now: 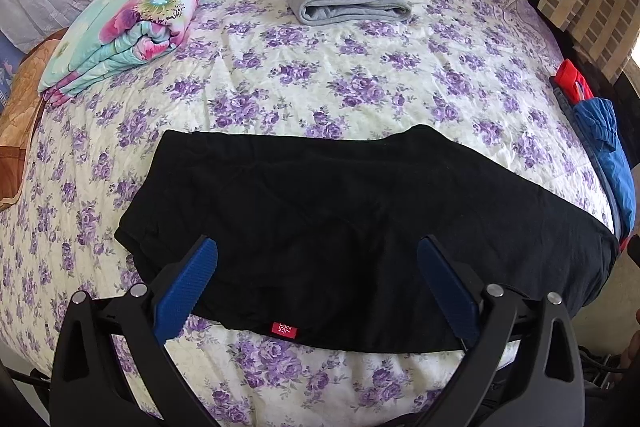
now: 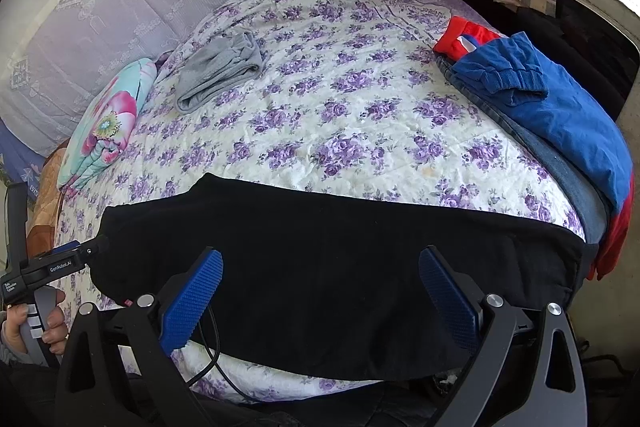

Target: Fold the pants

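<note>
Floral bedspread (image 1: 320,75) fills both views, black pants (image 1: 340,211) laid flat across its near edge, waistband w/ red tag (image 1: 283,329) toward the person. Left gripper (image 1: 316,263) hovers over the waist end, jaws wide, nothing in them; right gripper (image 2: 320,267) likewise wide over the cloth. Best bet imo: pinch near-edge corners, both layers, lift evenly, fold across w/o dragging.
</note>
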### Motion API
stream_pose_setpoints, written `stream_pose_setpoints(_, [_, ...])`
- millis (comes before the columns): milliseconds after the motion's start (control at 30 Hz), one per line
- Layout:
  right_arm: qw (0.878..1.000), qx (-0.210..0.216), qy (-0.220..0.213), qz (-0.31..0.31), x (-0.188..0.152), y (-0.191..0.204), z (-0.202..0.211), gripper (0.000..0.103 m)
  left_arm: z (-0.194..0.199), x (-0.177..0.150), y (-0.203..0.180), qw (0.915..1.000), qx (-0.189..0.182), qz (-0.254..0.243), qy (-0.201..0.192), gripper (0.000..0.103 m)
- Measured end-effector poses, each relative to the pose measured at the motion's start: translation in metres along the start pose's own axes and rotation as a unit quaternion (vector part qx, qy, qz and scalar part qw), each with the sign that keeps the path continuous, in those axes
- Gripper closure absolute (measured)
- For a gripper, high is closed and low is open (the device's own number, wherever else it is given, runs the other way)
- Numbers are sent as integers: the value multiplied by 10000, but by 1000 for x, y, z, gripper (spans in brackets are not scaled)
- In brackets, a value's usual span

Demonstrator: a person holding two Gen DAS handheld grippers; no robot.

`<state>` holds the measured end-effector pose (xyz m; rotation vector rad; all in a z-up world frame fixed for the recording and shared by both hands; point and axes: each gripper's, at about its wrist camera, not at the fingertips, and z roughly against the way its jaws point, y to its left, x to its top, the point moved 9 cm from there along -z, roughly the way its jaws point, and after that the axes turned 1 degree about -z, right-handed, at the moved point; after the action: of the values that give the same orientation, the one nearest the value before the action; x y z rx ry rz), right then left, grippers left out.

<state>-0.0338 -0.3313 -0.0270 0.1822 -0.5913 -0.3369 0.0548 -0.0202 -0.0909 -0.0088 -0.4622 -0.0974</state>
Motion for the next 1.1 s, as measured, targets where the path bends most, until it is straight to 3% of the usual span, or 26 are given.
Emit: stream_pose_setpoints(1100, [10000,10,6,-2,-1,-3,0,4,0,1,-1,10000,-3,0,11,5])
